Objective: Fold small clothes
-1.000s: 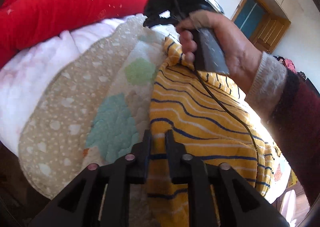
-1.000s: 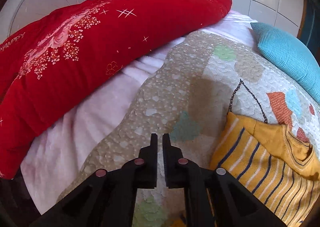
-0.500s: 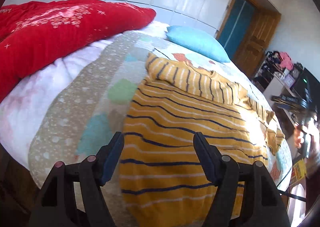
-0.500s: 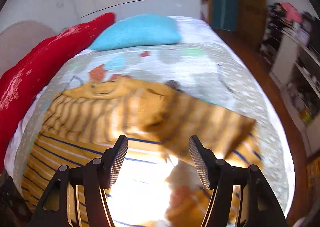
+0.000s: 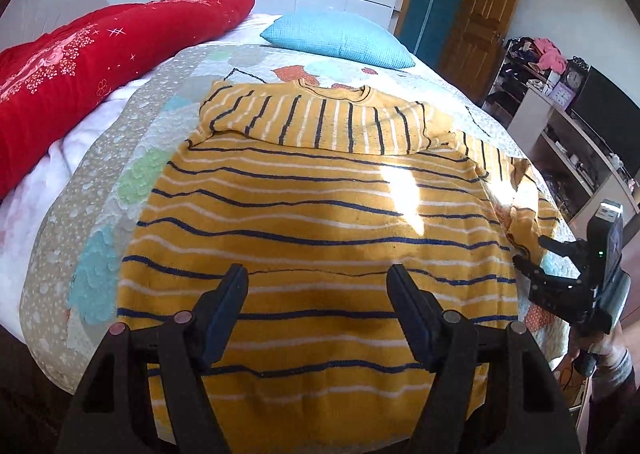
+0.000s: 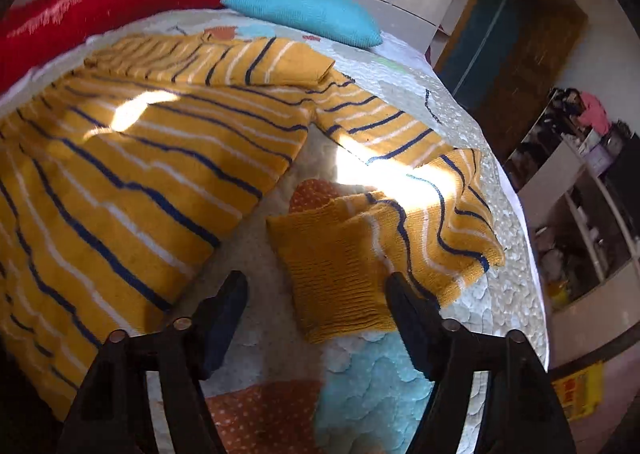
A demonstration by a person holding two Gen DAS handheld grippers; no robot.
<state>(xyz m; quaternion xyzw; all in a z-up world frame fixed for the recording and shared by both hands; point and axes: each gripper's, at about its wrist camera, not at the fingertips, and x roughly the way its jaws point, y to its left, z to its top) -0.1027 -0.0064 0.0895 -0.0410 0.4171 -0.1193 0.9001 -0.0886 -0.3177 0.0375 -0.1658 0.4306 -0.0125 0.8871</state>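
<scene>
A yellow sweater (image 5: 320,214) with navy and white stripes lies flat on the bed, neck at the far end. One sleeve (image 5: 320,122) is folded across the chest. The other sleeve (image 6: 384,230) lies out to the side, bunched, with its ribbed cuff nearest me. My left gripper (image 5: 318,294) is open and empty above the sweater's hem. My right gripper (image 6: 316,294) is open and empty just above the cuff of the loose sleeve. It also shows at the right edge of the left wrist view (image 5: 536,254).
The bed has a patterned quilt (image 5: 100,174). A red duvet (image 5: 80,62) lies along the left, a blue pillow (image 5: 340,38) at the far end. White shelves (image 6: 580,214) and a wooden door (image 5: 476,22) stand to the right of the bed.
Both grippers went from shut to open and pulled back. The sleeve that was carried across now lies folded over the chest. The right gripper swung over to the loose sleeve.
</scene>
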